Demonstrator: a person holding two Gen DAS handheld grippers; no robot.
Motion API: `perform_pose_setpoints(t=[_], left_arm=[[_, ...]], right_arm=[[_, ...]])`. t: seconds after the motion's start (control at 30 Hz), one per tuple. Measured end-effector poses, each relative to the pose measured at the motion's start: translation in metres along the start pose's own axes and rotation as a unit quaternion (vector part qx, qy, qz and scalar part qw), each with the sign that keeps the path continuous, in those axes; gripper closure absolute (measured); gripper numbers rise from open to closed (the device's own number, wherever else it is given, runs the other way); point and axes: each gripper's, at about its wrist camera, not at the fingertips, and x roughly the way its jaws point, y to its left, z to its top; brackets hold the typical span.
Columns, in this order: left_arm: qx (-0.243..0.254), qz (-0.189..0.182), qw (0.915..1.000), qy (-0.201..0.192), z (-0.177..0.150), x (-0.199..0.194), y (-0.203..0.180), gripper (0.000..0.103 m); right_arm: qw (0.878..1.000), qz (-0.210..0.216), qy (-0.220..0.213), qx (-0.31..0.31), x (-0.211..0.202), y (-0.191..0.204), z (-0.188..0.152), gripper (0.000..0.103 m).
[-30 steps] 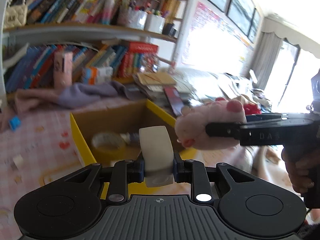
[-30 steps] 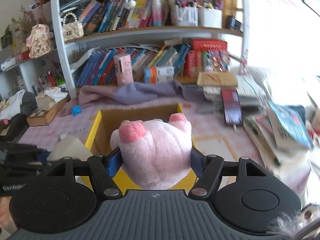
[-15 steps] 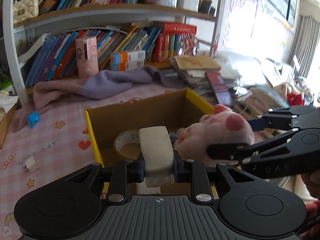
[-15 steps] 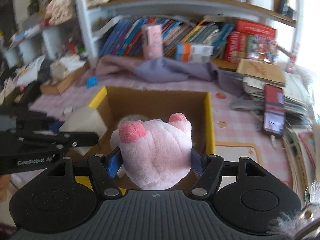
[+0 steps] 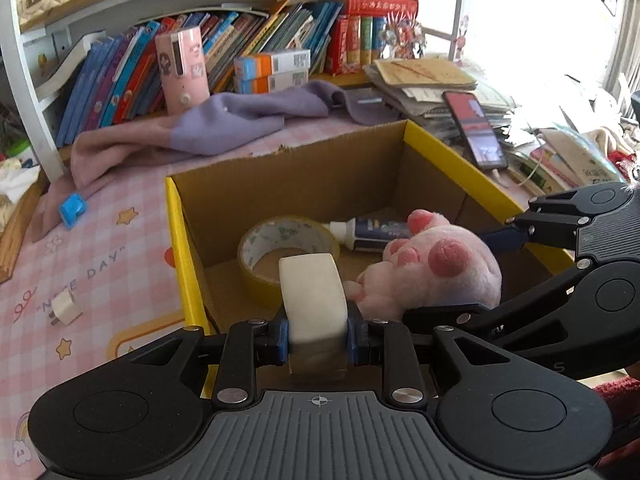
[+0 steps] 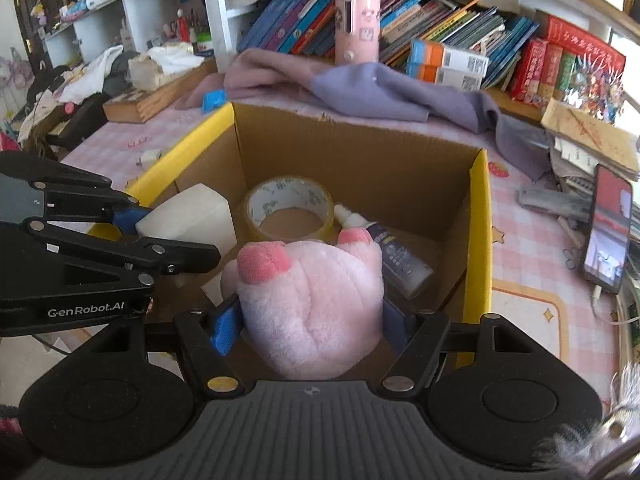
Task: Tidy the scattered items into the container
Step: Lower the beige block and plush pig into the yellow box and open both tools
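Note:
A yellow-rimmed cardboard box holds a tape roll and a small white-capped bottle. My left gripper is shut on a white block, held over the box's near-left part. My right gripper carries a pink plush paw low inside the box mouth. Its jaws are opening, and the blue pads still touch the plush on both sides.
On the pink checked tablecloth left of the box lie a white plug and a blue clip. A purple cloth and a pink cylinder sit behind the box, below bookshelves. A phone rests on stacked papers to the right.
Both grippers have come forward and down, from in front of the box to over its opening. The block and the plush paw now hang just above the tape roll and bottle.

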Motion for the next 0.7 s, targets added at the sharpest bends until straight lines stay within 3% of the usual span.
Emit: perform_pose_setpoints(t=[0.3, 0.47, 0.7], left_arm=[[-0.012, 0.008, 0.9999, 0.005, 0.003, 0.005, 0.001, 0.074], [-0.030, 0.016, 0.9991, -0.026, 0.010, -0.002, 0.003, 0.048], [-0.053, 0.026, 0.9967, -0.055, 0.014, -0.015, 0.003, 0.041]], right_arm=[[1.000, 0.000, 0.004, -0.024, 0.006, -0.001, 0.002, 0.029], [0.999, -0.022, -0.022, -0.033, -0.005, -0.005, 0.005, 0.023], [0.998, -0.024, -0.054, -0.012, -0.018, -0.012, 0.009, 0.023]])
